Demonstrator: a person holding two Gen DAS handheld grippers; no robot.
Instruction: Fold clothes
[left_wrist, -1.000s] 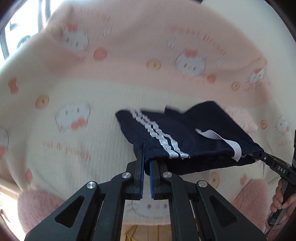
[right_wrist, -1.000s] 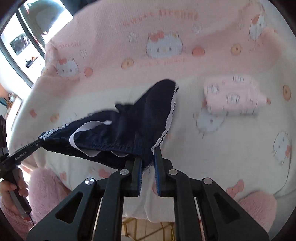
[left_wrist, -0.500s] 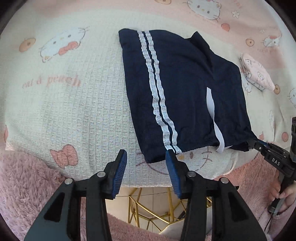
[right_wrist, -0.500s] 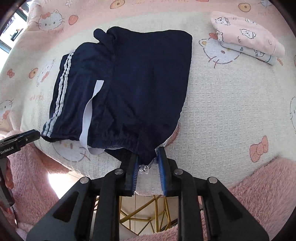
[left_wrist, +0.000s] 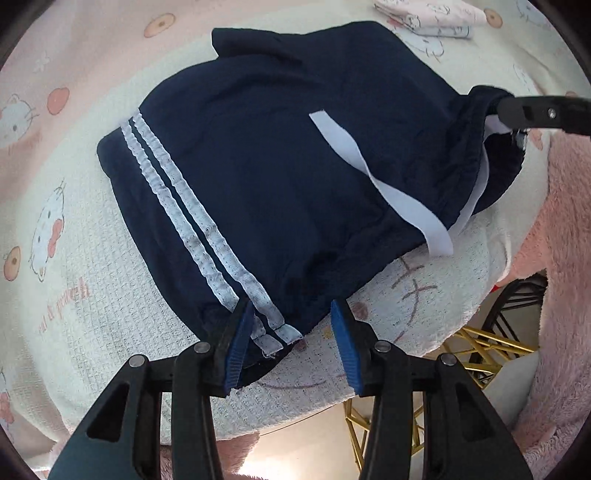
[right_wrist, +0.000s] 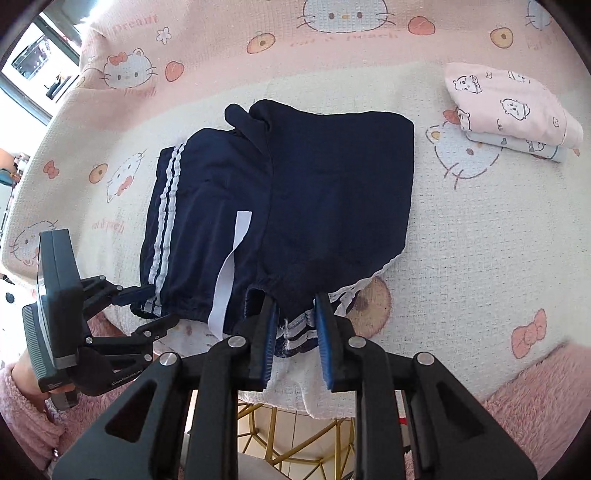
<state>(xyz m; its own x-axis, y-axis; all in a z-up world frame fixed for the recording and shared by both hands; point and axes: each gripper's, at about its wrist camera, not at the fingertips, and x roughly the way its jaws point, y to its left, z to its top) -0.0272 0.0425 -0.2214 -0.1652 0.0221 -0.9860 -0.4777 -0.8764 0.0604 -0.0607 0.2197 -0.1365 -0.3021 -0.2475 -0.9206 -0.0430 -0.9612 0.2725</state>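
- The navy shorts (left_wrist: 295, 166) now lie spread flat on the cartoon-cat blanket (left_wrist: 74, 295) covering the bench; a second ago they hung in the air, pinched at two corners.
- The left tool (left_wrist: 291, 332) has just let go: its jaws have opened and stand apart either side of the waistband corner with the two white stripes (left_wrist: 192, 229), blue pads clear of the cloth.
- The right tool (right_wrist: 295, 332) has opened a little too. Its jaws straddle the other waistband corner, and I see a gap between pads and cloth, so it reads as released rather than gripping.
- In my judgement this means the lay-out step is finished and the first fold is not yet begun; the far leg hems lie well ahead of both tools.
- A loose white drawstring tape (left_wrist: 376, 181) trails across the front, ahead and right of the left tool; it may want tucking in before folding.
- A folded pink garment (right_wrist: 509, 107) sits far ahead and right of the right tool, seemingly already done.
- Readable writing: the left tool's arm in the right wrist view bears small white lettering that looks like "GenRobot.AI" (right_wrist: 125, 378), though it is tiny. Pink script on the blanket (left_wrist: 64, 302) is upside down and too soft to read surely.
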